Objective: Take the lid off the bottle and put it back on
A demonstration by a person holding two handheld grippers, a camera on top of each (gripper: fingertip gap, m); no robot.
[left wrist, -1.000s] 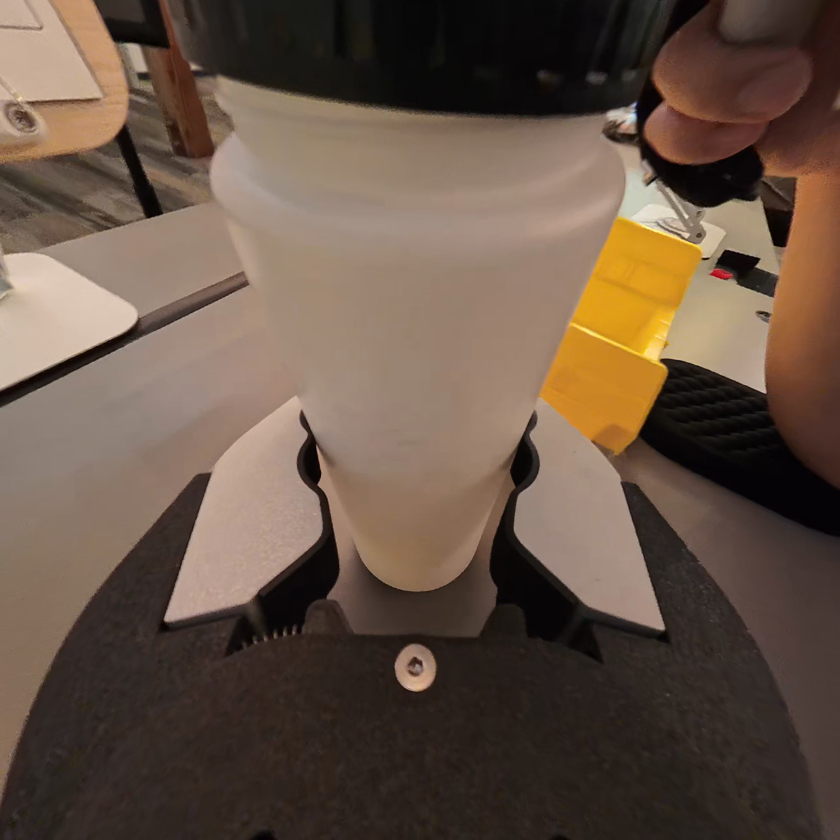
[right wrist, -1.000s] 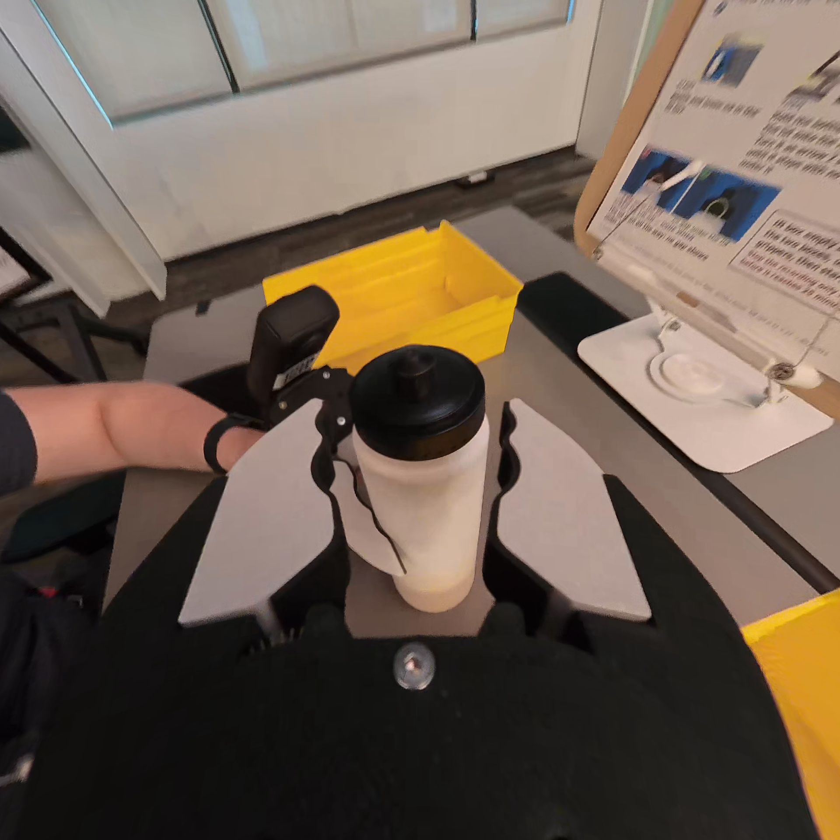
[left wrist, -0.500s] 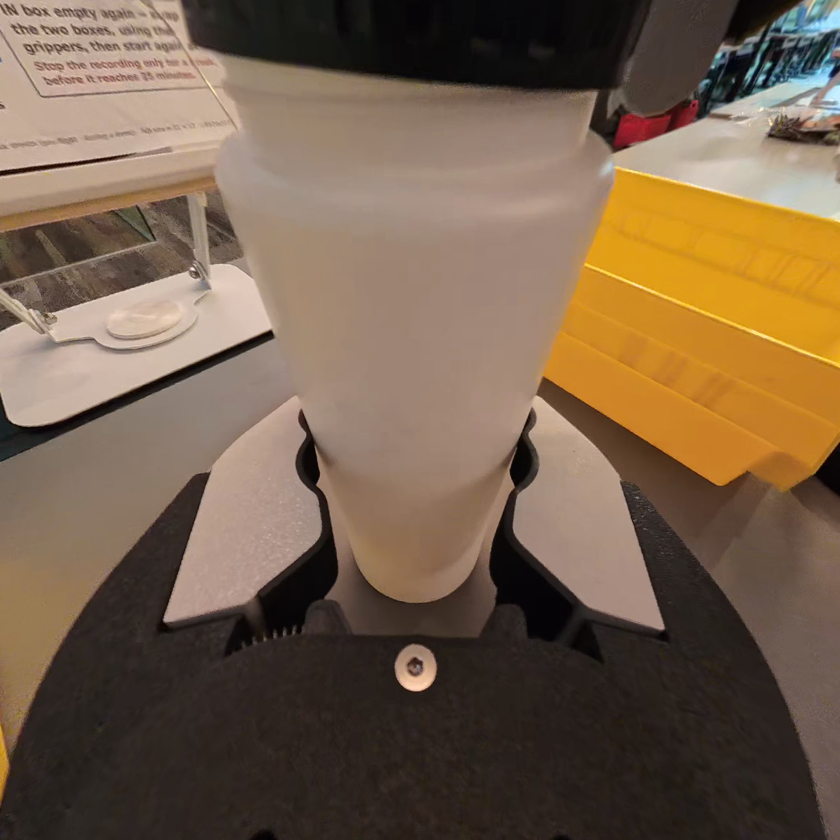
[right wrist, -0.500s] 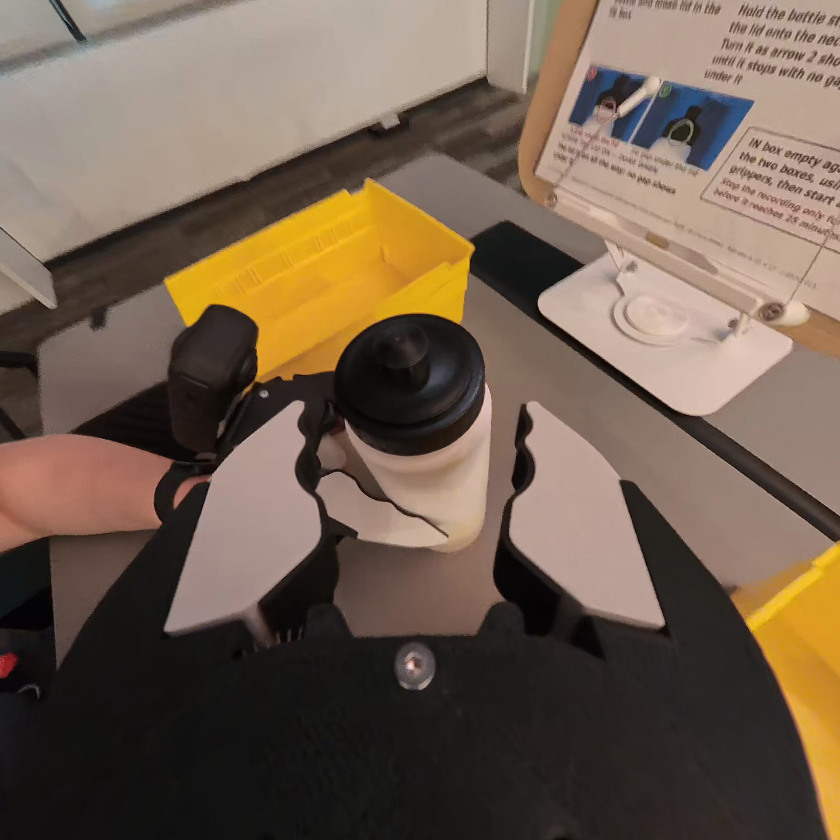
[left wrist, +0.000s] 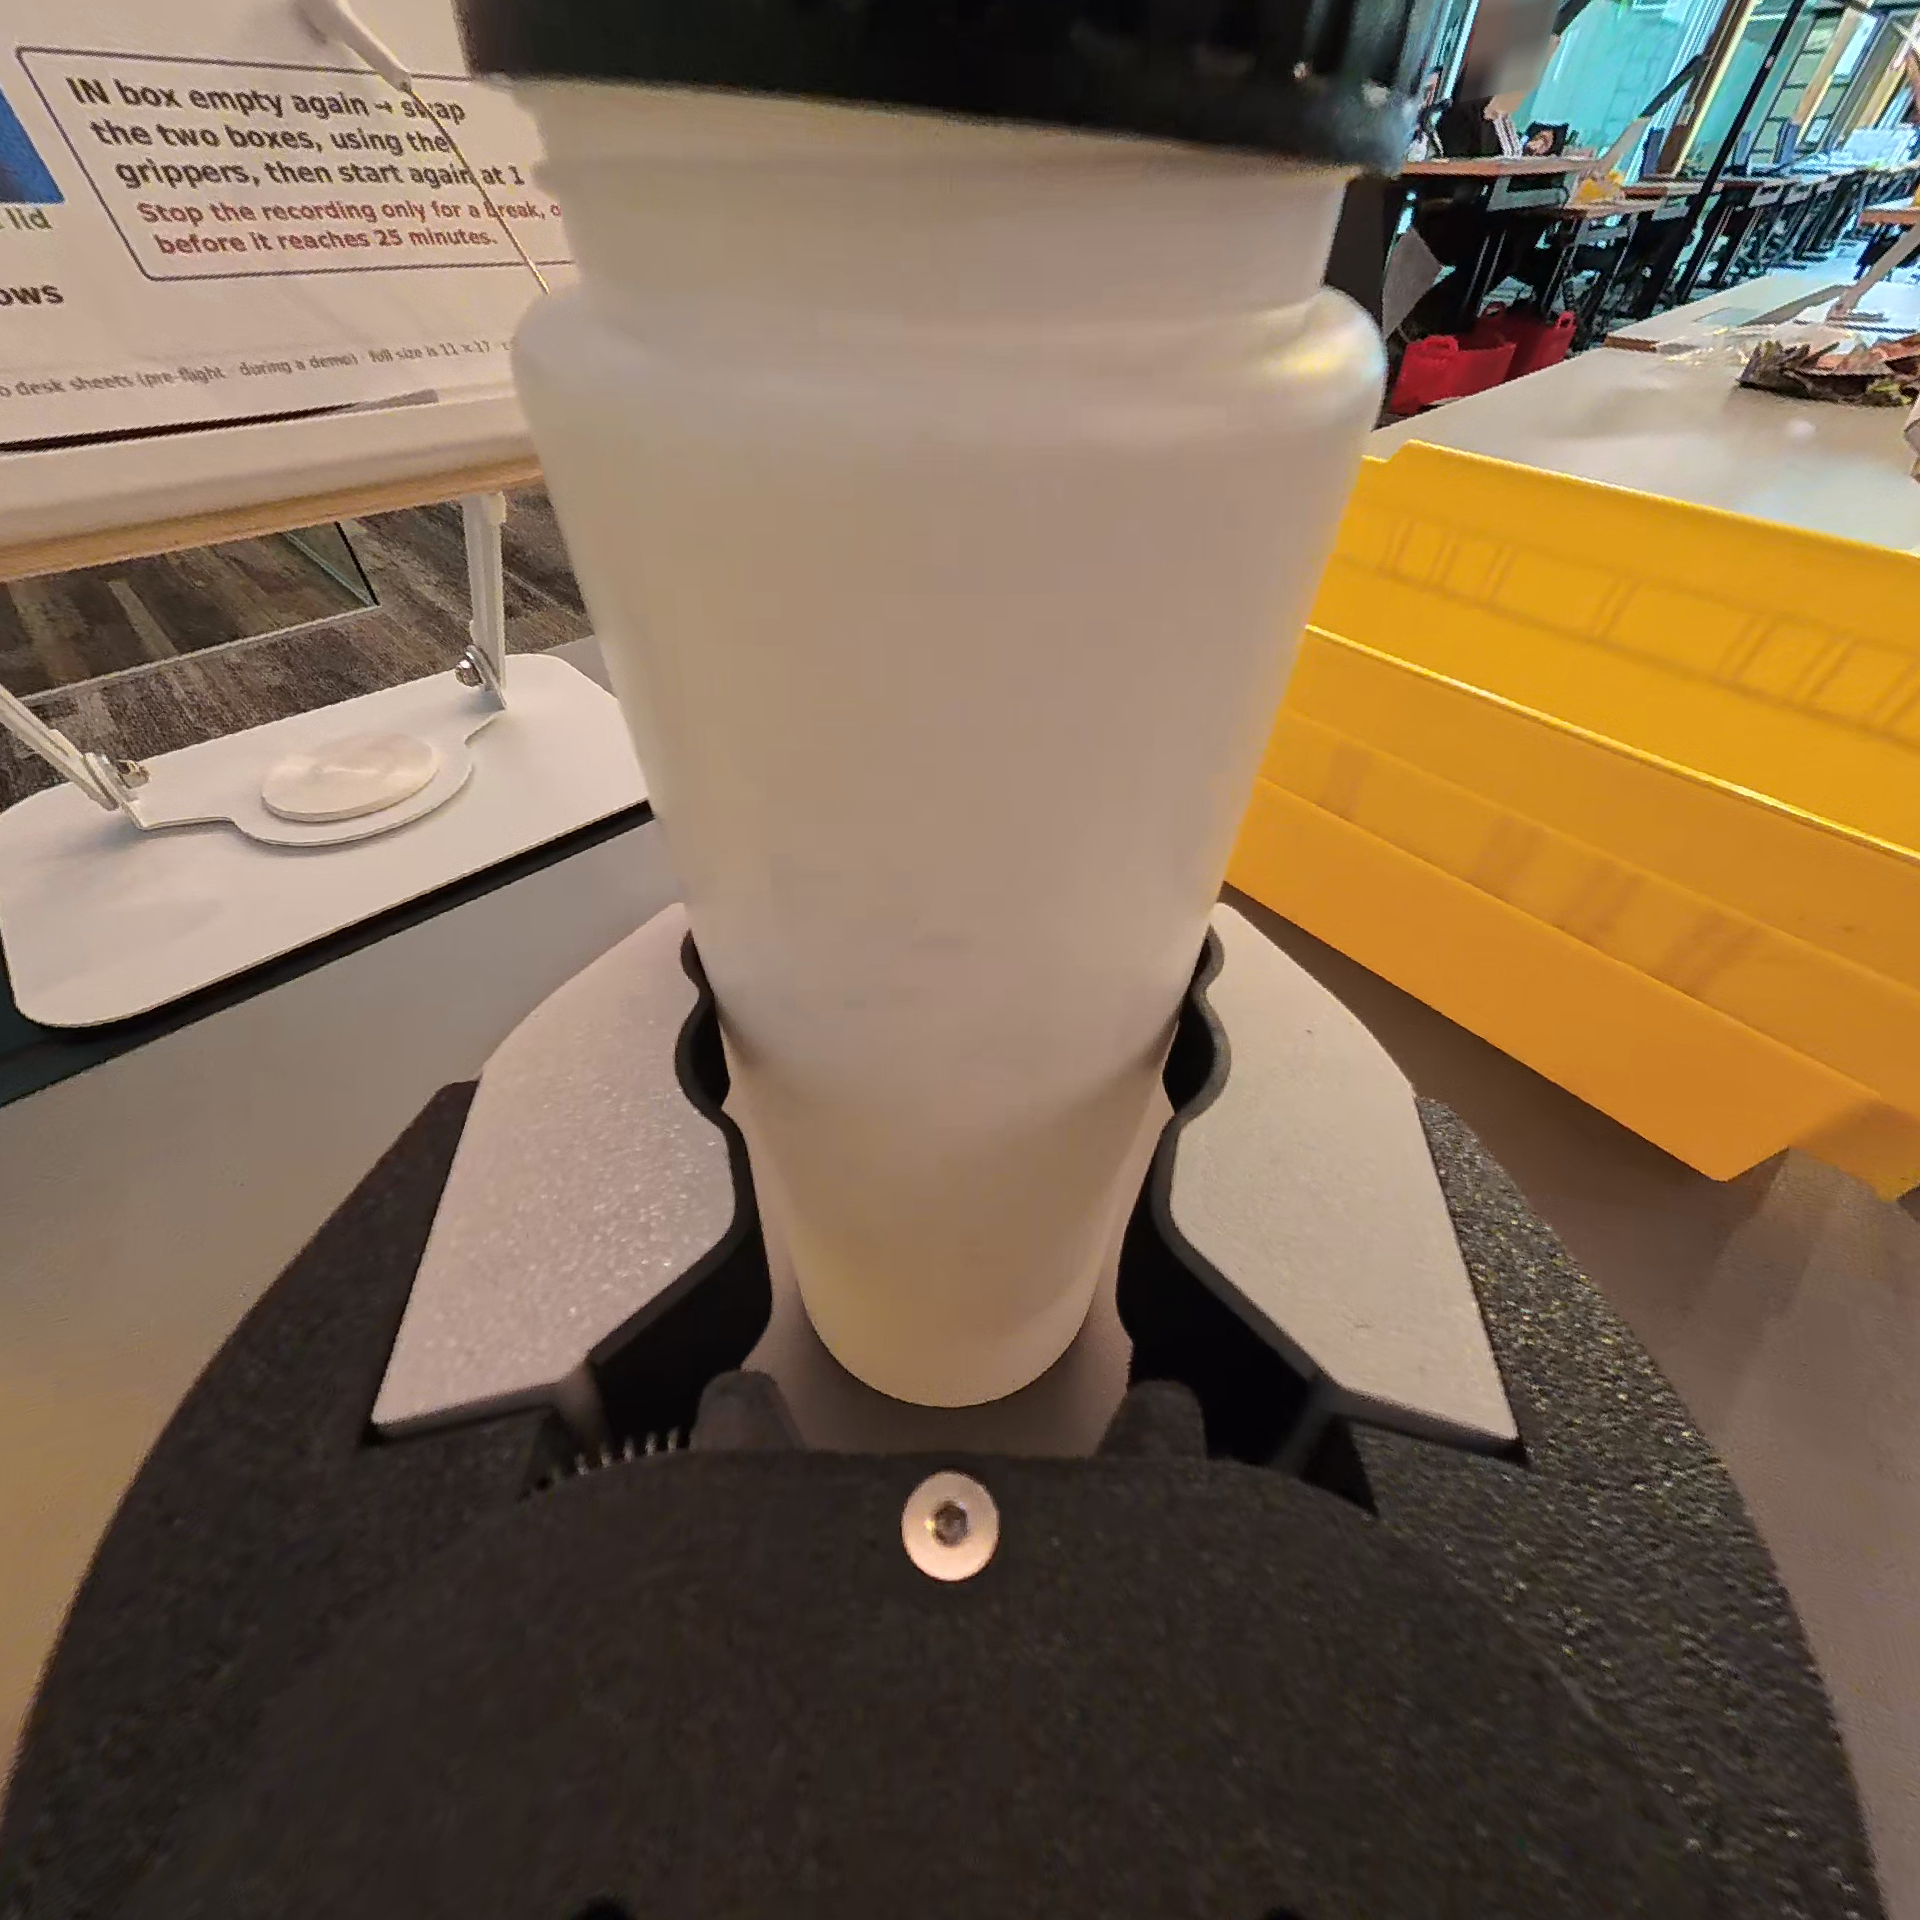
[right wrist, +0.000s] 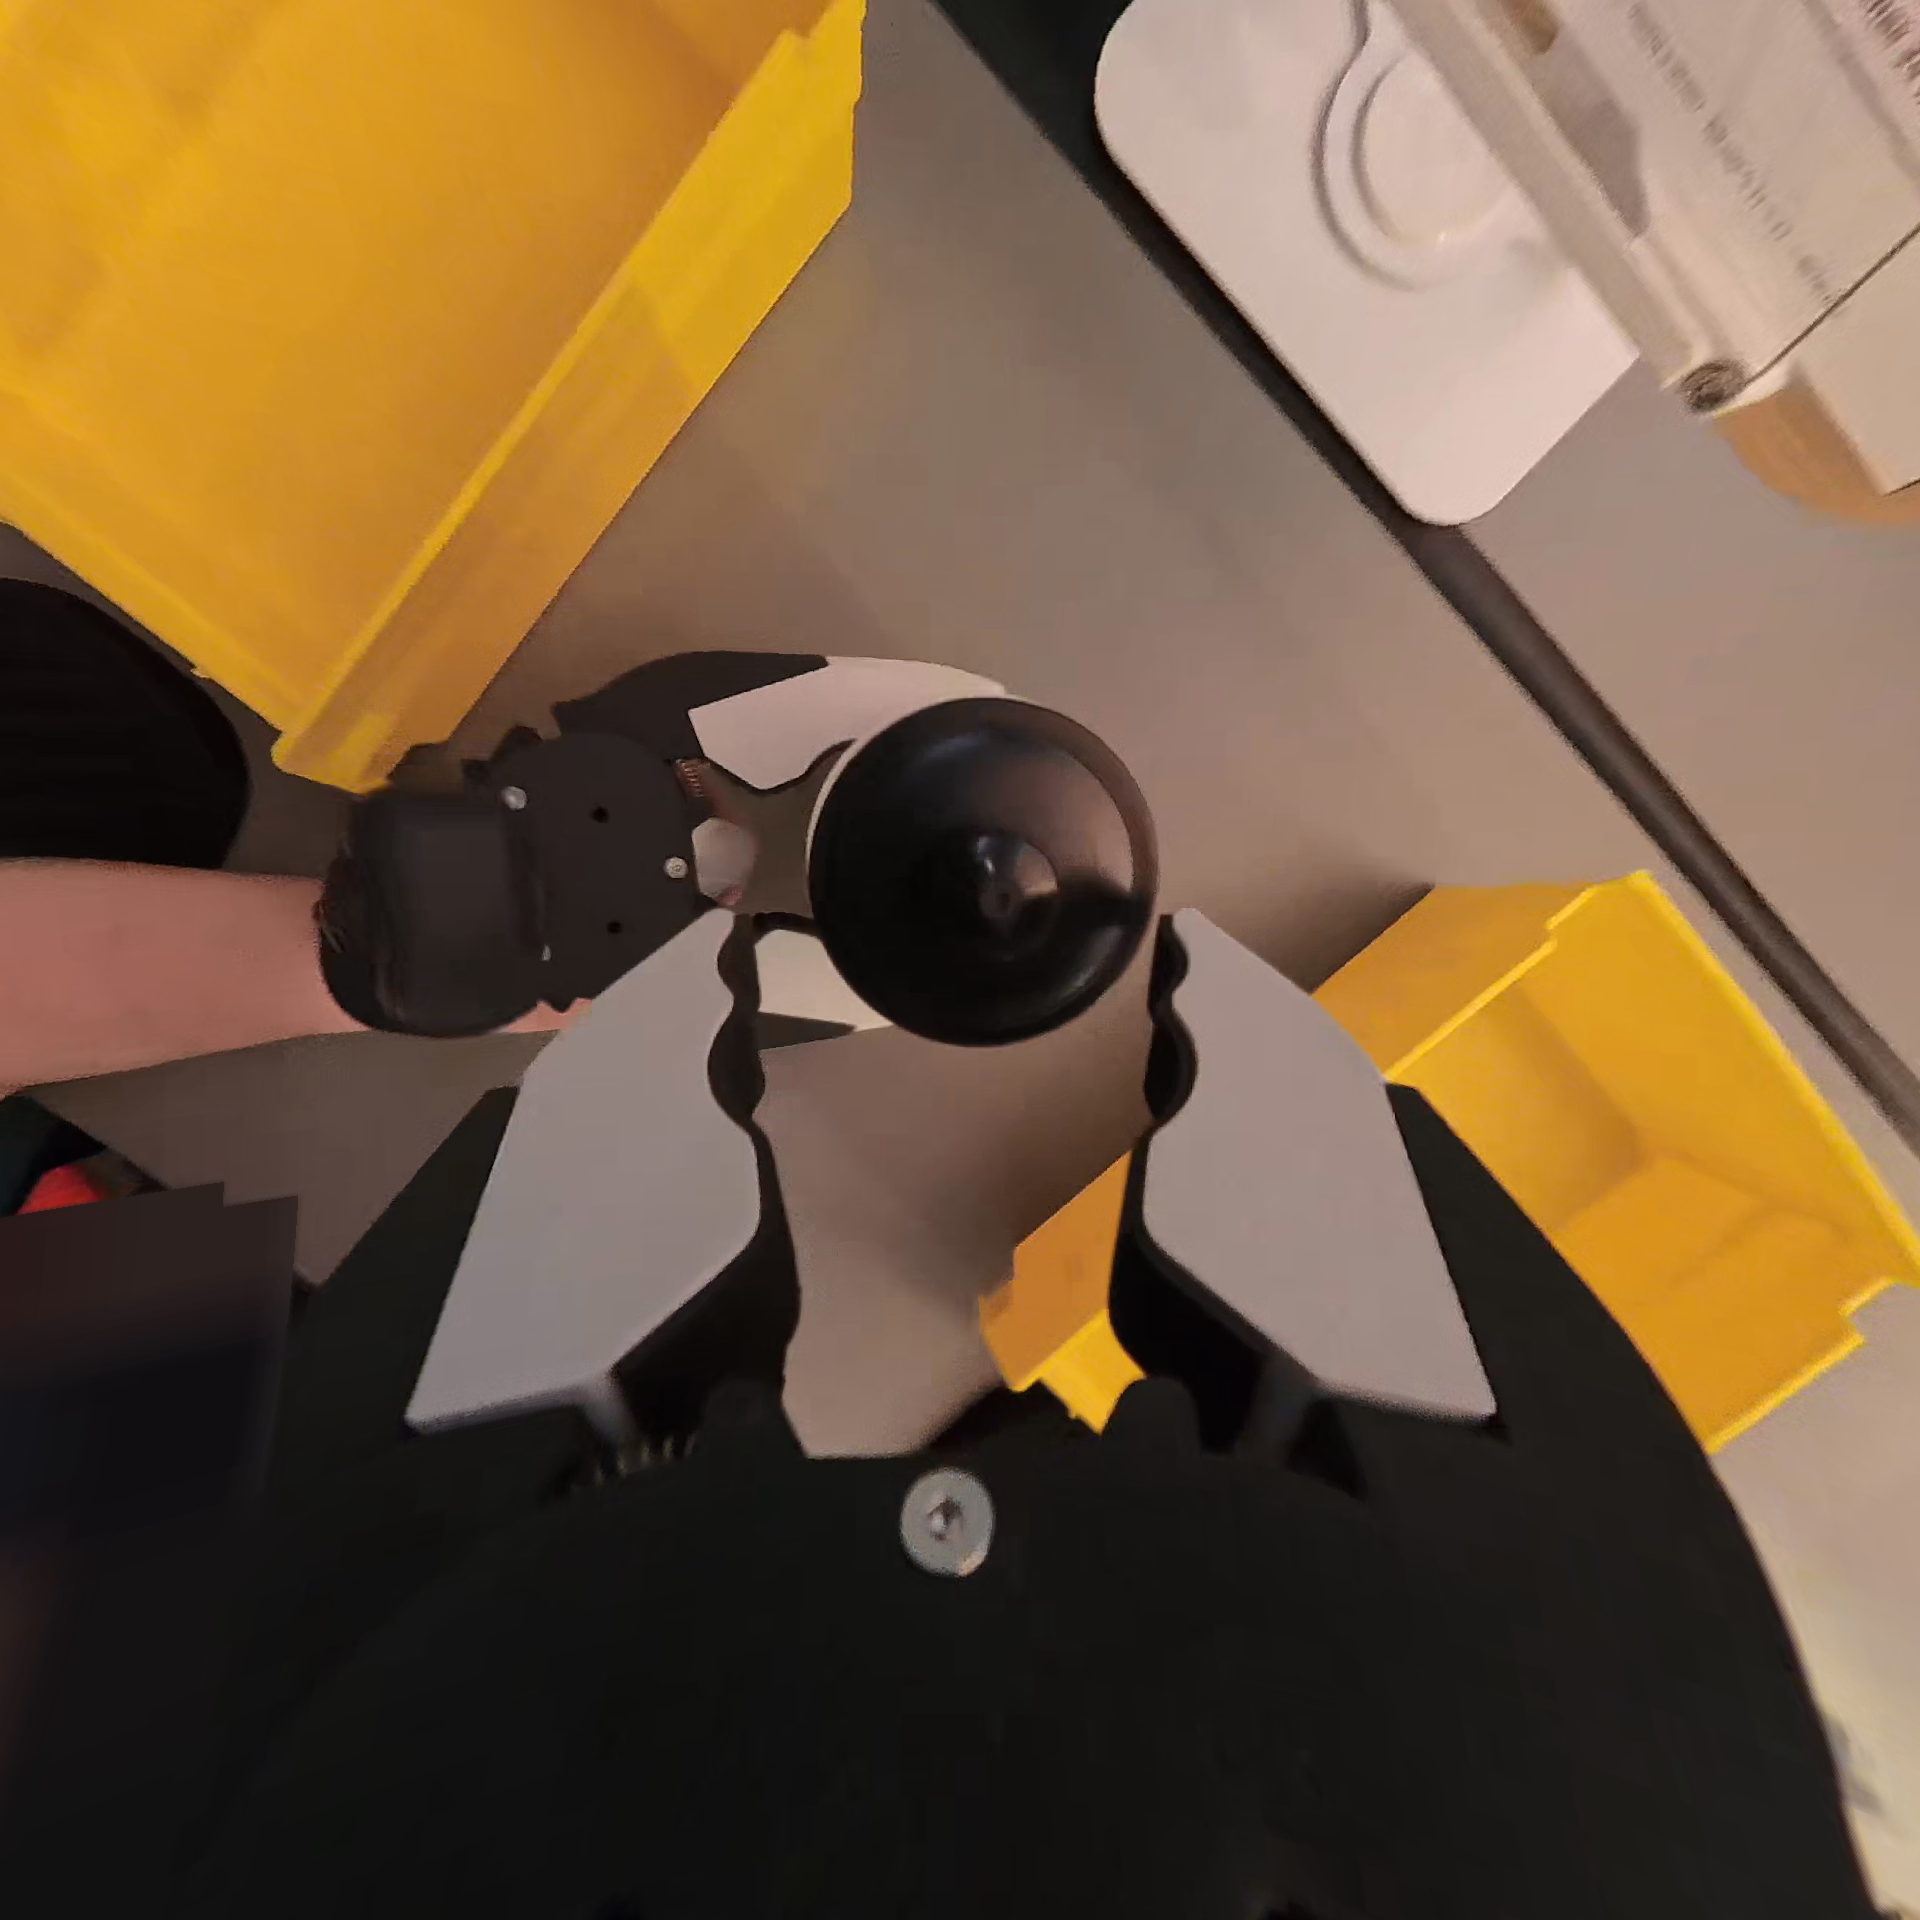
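A white plastic bottle point(left wrist: 945, 727) with a black screw lid point(left wrist: 935, 73) stands upright on the grey table. My left gripper point(left wrist: 948, 997) is shut on the bottle's lower body. In the right wrist view I look straight down on the lid point(right wrist: 982, 868), with its spout in the middle. My right gripper point(right wrist: 948, 982) is open and empty above the lid, its fingers to either side and not touching it. The left gripper point(right wrist: 623, 831) shows there at the left of the bottle, held by a person's hand.
A yellow bin point(left wrist: 1621, 790) stands right of the bottle; it shows at the upper left in the right wrist view point(right wrist: 343, 312). A second yellow bin point(right wrist: 1558, 1143) sits at the right. A white stand point(left wrist: 208, 831) holds an instruction sheet point(left wrist: 208, 208). A black mat point(right wrist: 94, 727) lies at the left.
My right gripper has risen and tipped over from a side view to looking straight down on the lid. The left gripper has swung the bottle round, still shut on it.
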